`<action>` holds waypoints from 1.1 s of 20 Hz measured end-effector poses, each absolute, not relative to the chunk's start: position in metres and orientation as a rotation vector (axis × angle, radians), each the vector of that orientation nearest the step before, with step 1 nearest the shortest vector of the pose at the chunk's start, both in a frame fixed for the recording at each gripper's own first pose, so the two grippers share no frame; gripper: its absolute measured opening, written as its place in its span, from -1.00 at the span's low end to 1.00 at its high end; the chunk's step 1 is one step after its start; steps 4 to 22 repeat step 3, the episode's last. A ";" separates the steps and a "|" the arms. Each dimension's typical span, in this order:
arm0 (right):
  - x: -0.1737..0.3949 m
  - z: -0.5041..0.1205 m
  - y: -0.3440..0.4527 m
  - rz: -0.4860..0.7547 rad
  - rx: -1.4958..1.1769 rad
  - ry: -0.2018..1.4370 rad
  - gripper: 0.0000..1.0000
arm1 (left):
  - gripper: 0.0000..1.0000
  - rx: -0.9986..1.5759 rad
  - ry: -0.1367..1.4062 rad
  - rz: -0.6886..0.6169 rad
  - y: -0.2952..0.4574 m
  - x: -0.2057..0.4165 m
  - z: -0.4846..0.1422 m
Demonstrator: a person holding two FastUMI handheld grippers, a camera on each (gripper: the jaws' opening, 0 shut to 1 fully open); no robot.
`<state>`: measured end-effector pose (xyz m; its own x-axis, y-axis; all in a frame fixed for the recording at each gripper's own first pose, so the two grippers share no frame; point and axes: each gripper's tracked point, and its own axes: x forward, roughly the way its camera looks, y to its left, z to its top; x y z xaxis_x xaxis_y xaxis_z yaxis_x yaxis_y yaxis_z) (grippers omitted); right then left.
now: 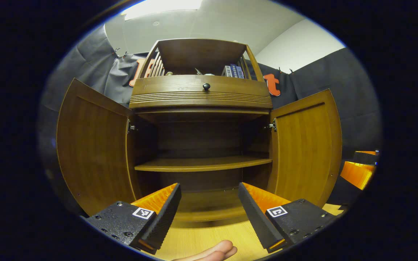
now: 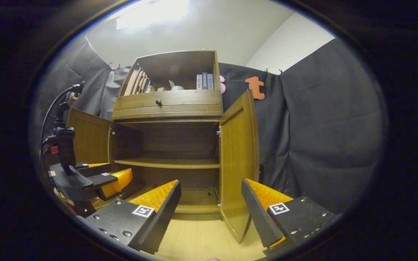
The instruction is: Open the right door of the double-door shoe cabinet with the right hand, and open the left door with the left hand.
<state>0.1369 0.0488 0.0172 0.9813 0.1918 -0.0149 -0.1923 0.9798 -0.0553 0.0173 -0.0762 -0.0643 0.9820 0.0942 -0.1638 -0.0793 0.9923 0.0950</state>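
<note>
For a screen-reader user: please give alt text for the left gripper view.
A wooden shoe cabinet stands with its left door and right door swung open, showing a bare inner shelf. The left gripper hangs open before it, holding nothing.

The floor (image 1: 209,237) under my tongs is pale wood, and the cabinet (image 1: 200,95) stands straight on it against the wall. Inside I see one shelf (image 1: 201,164) across the middle and the bottom board (image 1: 209,206) below it. On top sits an open shelf (image 2: 172,72), with books (image 2: 204,81) upright at its right end.
</note>
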 end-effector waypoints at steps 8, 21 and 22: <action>0.141 0.019 0.068 0.209 -0.066 0.002 0.97 | 0.94 0.102 0.143 0.076 -0.069 0.023 -0.058; 0.141 0.019 0.068 0.209 -0.066 0.002 0.97 | 0.94 0.102 0.143 0.076 -0.069 0.023 -0.058; 0.141 0.019 0.068 0.209 -0.066 0.002 0.97 | 0.94 0.102 0.143 0.076 -0.069 0.023 -0.058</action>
